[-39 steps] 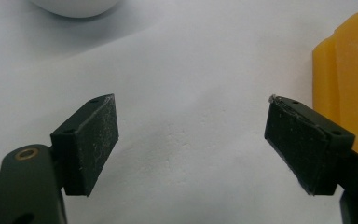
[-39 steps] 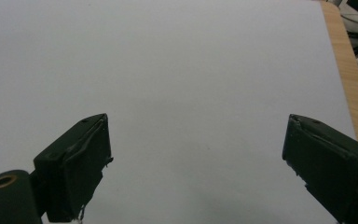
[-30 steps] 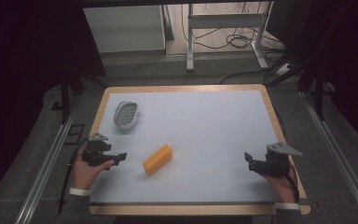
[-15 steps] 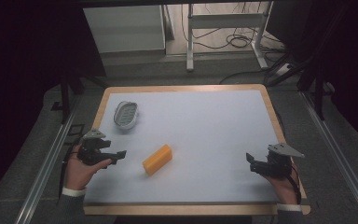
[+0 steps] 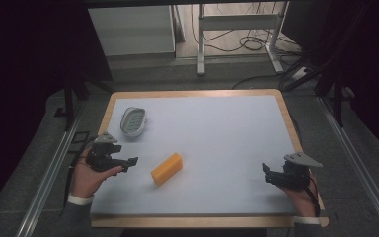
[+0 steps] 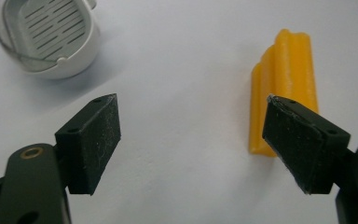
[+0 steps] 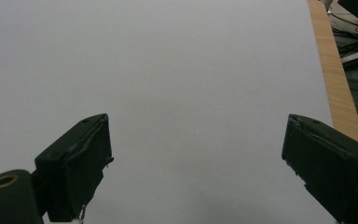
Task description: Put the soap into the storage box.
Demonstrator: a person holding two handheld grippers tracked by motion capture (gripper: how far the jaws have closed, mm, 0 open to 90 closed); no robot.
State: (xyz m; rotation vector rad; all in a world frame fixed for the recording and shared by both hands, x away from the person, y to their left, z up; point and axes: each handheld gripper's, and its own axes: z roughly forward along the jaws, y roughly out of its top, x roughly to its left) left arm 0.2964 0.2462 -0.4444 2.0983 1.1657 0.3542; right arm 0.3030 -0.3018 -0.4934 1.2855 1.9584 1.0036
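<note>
Lying flat: ridged yellow-orange block, near left gripper.

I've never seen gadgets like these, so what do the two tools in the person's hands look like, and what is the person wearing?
Each hand grips a black device: the left gripper and right gripper carry grey three-cornered top plates and two blocky black jaws with brass-ringed holes. A dark cable trails from each. Dark sleeves with white cuffs cover the wrists.

The left claw has drifted slightly back toward the person, away from the yellow block.
</note>
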